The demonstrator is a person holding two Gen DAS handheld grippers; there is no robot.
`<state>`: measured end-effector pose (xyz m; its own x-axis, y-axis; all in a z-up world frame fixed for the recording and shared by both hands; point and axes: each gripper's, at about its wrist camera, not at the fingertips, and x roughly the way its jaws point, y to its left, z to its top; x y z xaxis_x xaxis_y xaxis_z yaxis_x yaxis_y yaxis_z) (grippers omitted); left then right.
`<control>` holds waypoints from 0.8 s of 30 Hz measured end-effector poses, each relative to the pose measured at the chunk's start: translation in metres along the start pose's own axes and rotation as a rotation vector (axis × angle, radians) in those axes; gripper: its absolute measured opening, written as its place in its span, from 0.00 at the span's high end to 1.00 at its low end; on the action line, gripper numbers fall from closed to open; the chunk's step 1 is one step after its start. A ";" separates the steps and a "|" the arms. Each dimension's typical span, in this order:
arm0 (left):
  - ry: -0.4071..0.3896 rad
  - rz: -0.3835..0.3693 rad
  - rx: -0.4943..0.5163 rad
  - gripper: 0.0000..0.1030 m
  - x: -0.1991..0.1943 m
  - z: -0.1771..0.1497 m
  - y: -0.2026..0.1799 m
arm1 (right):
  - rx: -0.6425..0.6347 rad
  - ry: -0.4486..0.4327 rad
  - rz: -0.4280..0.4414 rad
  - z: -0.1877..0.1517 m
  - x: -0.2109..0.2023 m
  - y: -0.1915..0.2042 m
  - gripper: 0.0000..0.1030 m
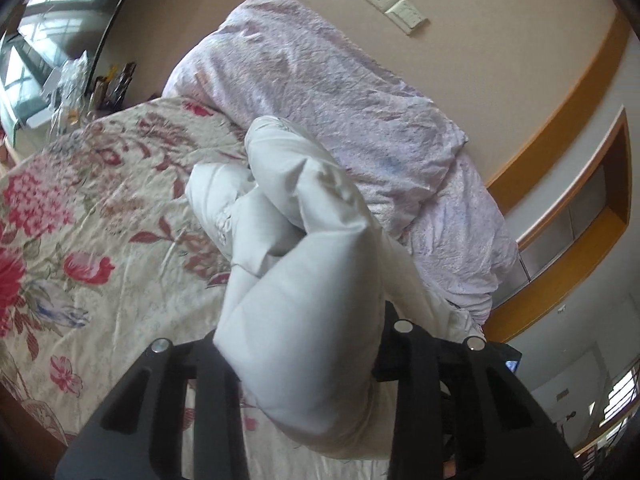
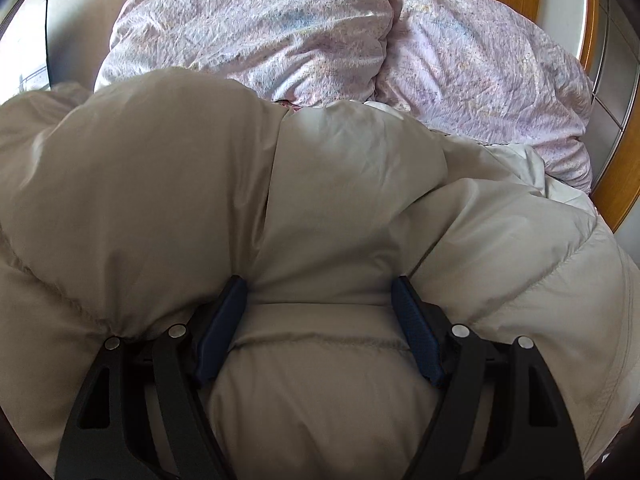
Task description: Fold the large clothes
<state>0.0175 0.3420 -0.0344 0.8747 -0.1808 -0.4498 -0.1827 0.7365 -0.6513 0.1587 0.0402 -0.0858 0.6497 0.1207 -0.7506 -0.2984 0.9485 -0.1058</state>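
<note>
Floral bedspread (image 1: 100, 208); left gripper (image 1: 304, 344) clamped on puffy jacket (image 1: 304, 280); right gripper (image 2: 320, 304) astride it, pads pressing

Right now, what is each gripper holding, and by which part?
Left gripper: a bunched fold of the pale padded jacket. Right gripper: jaws wide around a quilted section of it.

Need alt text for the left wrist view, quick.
The left gripper is shut on a bunched fold of white padded jacket, lifted above a floral bedsheet. Behind it a pale lilac duvet is piled against a beige wall.
</note>
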 end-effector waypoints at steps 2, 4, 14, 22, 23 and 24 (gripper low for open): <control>-0.009 -0.024 0.060 0.67 -0.003 0.004 -0.025 | 0.003 0.000 -0.001 0.000 0.000 0.000 0.26; -0.016 -0.050 0.134 0.67 -0.005 0.006 -0.054 | 0.006 0.001 -0.001 0.000 0.000 -0.001 0.26; 0.006 -0.162 0.391 0.62 0.023 -0.020 -0.181 | 0.029 -0.017 0.086 0.000 -0.009 -0.021 0.26; 0.050 -0.170 0.493 0.59 0.049 -0.051 -0.235 | 0.010 -0.185 0.096 -0.036 -0.082 -0.083 0.23; 0.058 -0.173 0.504 0.59 0.051 -0.057 -0.239 | 0.034 -0.210 0.073 -0.043 -0.091 -0.100 0.22; 0.069 -0.177 0.516 0.58 0.056 -0.063 -0.245 | 0.052 -0.220 0.062 -0.047 -0.095 -0.110 0.22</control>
<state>0.0829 0.1105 0.0621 0.8376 -0.3603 -0.4107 0.2236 0.9119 -0.3441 0.0966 -0.0892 -0.0338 0.7700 0.2345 -0.5934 -0.3098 0.9504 -0.0265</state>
